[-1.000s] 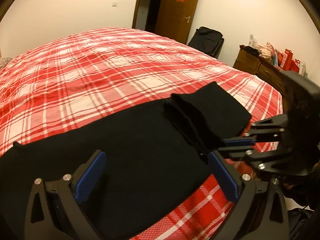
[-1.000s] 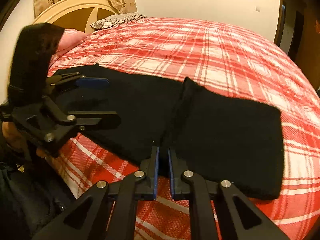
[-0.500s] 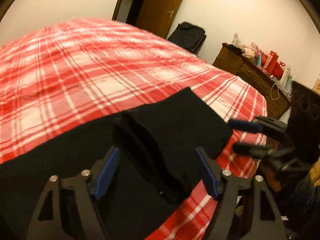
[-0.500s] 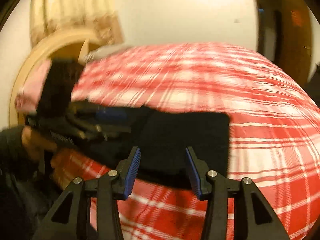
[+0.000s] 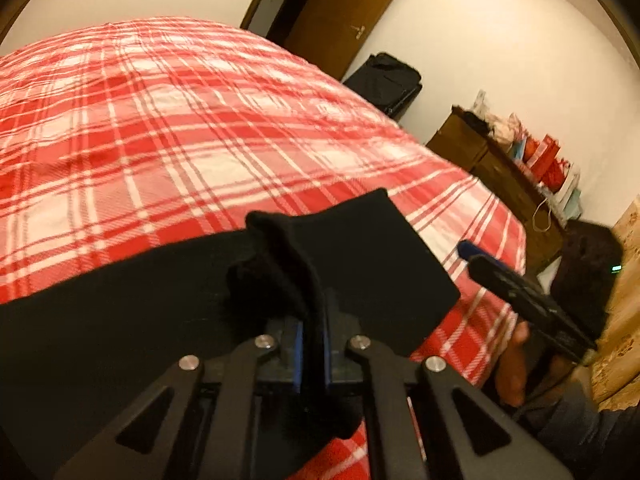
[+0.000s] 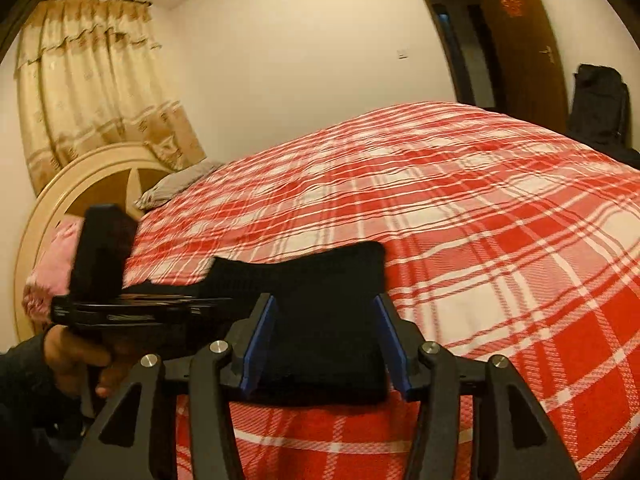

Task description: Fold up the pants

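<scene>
Black pants [image 5: 140,320] lie along the near edge of a red plaid bed [image 5: 200,140], one end folded over on top [image 5: 372,264]. My left gripper [image 5: 312,320] is shut on the raised ridge of that fold, cloth pinched between its blue pads. In the right wrist view my right gripper [image 6: 325,304] hangs over the folded end of the pants [image 6: 320,268]. Its jaws are opening, and its pads stand apart from the cloth and press nothing. The left gripper [image 6: 200,305] shows side-on there, held by a hand [image 6: 76,356]. The right gripper [image 5: 500,276] reaches in from the right.
A wooden door [image 5: 352,12], a black suitcase [image 5: 384,84] and a dresser [image 5: 500,176] with red bags stand beyond the bed's foot. A round headboard [image 6: 80,184], a grey pillow [image 6: 176,184] and curtains [image 6: 88,80] are at its head.
My left gripper moved onto the fold and went from wide open to shut on its ridge. My right gripper let go of the pants, opened and drew back toward the folded end.
</scene>
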The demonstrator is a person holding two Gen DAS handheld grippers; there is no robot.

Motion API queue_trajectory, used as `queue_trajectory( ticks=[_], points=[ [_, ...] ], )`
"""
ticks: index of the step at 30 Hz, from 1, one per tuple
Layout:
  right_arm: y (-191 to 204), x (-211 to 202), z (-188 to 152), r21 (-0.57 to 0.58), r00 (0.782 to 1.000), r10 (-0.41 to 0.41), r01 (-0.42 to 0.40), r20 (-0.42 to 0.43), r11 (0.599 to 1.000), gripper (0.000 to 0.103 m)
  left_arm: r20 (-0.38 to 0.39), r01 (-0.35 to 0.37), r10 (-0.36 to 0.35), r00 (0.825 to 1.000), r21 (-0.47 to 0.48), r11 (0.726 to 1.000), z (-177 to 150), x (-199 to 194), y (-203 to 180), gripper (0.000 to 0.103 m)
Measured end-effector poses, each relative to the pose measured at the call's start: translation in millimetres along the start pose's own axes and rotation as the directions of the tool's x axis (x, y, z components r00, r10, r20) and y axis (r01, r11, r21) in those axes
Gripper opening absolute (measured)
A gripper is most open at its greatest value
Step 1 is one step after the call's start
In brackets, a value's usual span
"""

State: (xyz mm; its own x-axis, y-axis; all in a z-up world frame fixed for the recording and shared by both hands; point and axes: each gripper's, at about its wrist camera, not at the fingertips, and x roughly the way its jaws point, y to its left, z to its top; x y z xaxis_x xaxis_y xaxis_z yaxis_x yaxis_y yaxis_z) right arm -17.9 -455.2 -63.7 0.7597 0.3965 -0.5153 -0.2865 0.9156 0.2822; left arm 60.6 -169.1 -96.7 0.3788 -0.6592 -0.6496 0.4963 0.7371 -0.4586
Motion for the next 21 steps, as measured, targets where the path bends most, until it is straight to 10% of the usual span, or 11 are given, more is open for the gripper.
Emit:
queue_trajectory(
  ticks=[21],
  points=[
    [21.4,8.5,-10.5,-0.085,0.998,0.046,-0.050,-0.048,0.995,0.056,-0.038,-0.137,0.134,0.990,-0.112,0.984,-17.8,-52.9,71.3,0.007]
  ],
)
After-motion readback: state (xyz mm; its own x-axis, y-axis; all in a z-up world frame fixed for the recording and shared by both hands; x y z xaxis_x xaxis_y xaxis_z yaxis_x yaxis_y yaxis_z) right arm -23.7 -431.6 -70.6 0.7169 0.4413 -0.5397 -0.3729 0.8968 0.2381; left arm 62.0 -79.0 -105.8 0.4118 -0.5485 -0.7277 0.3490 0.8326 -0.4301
